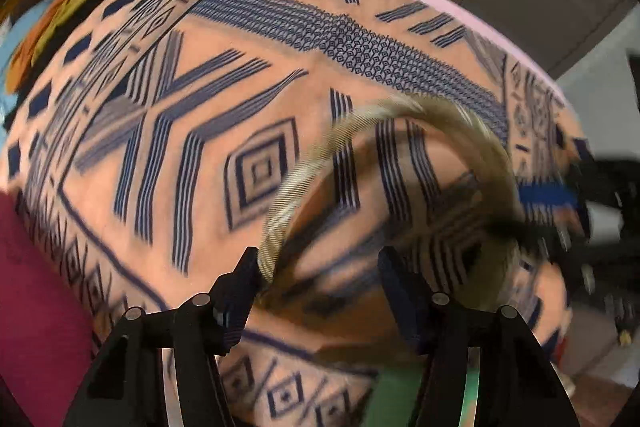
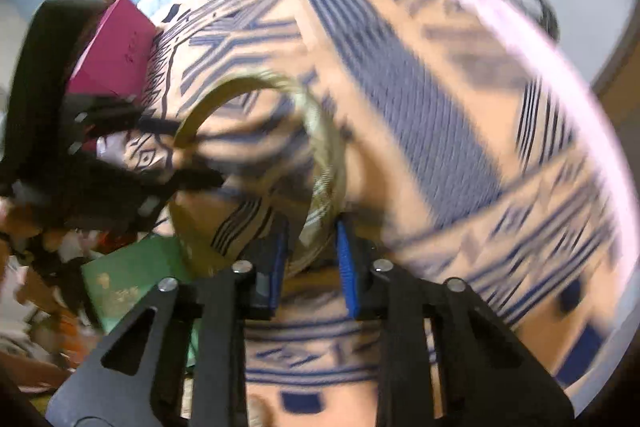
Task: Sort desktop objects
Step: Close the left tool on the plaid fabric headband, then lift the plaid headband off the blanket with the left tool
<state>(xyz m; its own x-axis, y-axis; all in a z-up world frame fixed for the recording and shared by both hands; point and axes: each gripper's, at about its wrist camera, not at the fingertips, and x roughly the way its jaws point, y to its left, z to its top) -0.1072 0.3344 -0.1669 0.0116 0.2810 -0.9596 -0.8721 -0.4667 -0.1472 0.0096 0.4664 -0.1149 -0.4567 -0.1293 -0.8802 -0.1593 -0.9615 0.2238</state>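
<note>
My left gripper (image 1: 320, 279) is black with silver screws; my right gripper (image 2: 312, 247) adds ribbed blue pads (image 2: 346, 267) above those screws.

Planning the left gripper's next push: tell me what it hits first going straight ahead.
Probably the patterned cloth. The left gripper stands open with the gold ring brushing its left finger; blur leaves depth unclear.

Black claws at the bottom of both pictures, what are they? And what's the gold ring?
They are two grabbing tools, one in each of a person's hands. Each carries a camera looking along its jaws, so one picture comes from the left gripper and one from the right gripper. Below lies a patterned cloth, with a green book and a dark red box. The right jaws seem to pinch a ribbed gold hoop; the left jaws are open.
</note>
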